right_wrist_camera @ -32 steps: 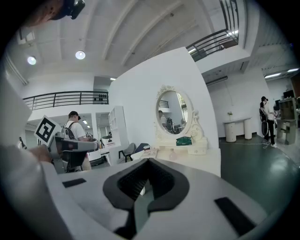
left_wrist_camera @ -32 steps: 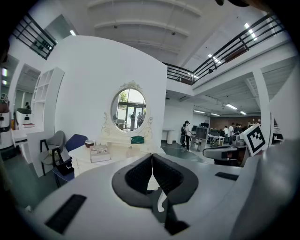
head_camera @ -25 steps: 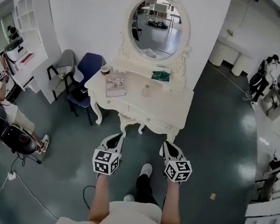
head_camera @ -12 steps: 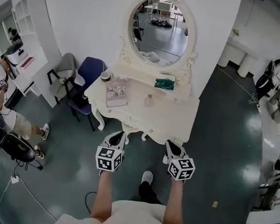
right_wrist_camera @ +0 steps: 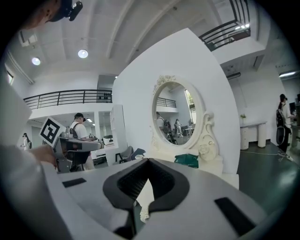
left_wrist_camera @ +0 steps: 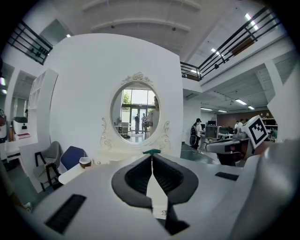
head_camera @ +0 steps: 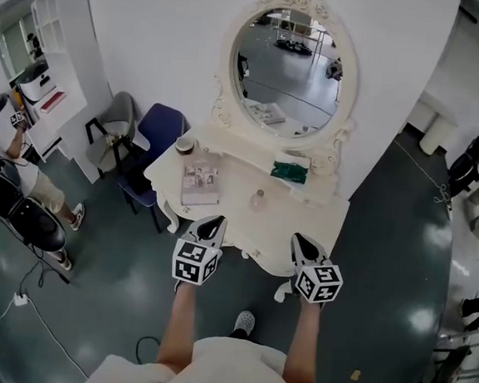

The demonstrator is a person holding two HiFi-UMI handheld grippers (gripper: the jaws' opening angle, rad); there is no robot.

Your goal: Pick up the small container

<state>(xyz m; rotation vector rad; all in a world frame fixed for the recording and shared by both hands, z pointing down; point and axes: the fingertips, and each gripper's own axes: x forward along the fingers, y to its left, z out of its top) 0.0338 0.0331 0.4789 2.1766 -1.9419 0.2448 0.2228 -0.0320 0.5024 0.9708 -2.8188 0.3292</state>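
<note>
straight ahead at twelve o'clock from where i'm steering, the white dressing table (head_camera: 299,221) stands against the wall under its oval mirror (head_camera: 292,70). the small container (head_camera: 258,201), a little pale bottle-like thing, stands upright on the tabletop near the middle, apart from everything else there. what is inside it is too small for me to tell.

at nine o'clock of it lies a book (head_camera: 200,182), flat and closed. at the table's ten o'clock corner stands a cup (head_camera: 184,145) with a brown top; i cannot say whether that is a lid or the drink itself. at one o'clock of the small container, just below the mirror frame, sits a green item (head_camera: 291,172), and i cannot tell whether it is a box or folded cloth.

the left gripper (head_camera: 214,220) hangs over the table's front edge at seven o'clock of the small container, jaws clenched together with nothing between them. the right gripper (head_camera: 299,238) hangs at five o'clock of it, jaws likewise pressed tight and empty. neither touches the small container; it stands beyond and between the two.

beside the table at nine o'clock are a blue chair (head_camera: 157,129) and a grey chair (head_camera: 112,121).
</note>
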